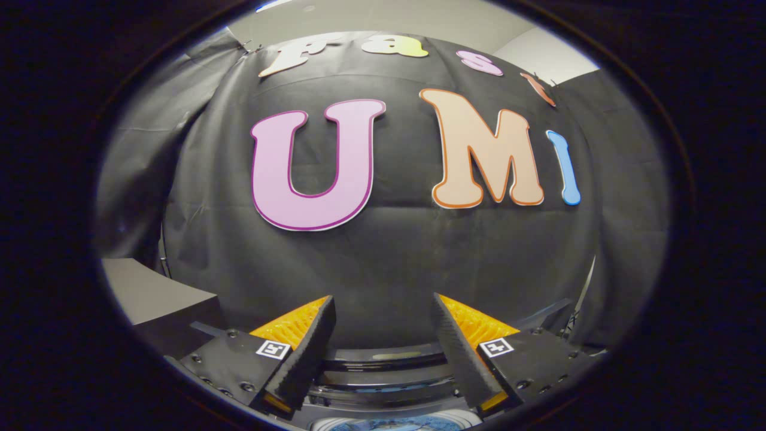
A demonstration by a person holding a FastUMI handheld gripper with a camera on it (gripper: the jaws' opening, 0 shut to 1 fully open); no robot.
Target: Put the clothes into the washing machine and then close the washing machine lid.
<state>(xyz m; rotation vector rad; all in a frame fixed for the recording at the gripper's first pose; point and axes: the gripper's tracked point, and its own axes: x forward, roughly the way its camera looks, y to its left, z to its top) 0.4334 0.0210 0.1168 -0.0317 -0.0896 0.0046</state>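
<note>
gripper view: black-and-orange two-finger gripper (pixel 383 335) held level; jaws: apart, gripping nothing
below fingers: dark curved washing machine top (pixel 386 374); blue in its opening

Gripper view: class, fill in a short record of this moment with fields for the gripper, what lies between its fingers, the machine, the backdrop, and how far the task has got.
gripper: open, fingers spread wide
between fingers: nothing held
machine: dark curved top edge just below and ahead of the fingers, with a bit of blue at its opening
backdrop: black cloth wall beyond the fingers
side: grey surface beside the left finger
task state: no clothes gripped; lid position cannot be told
</note>
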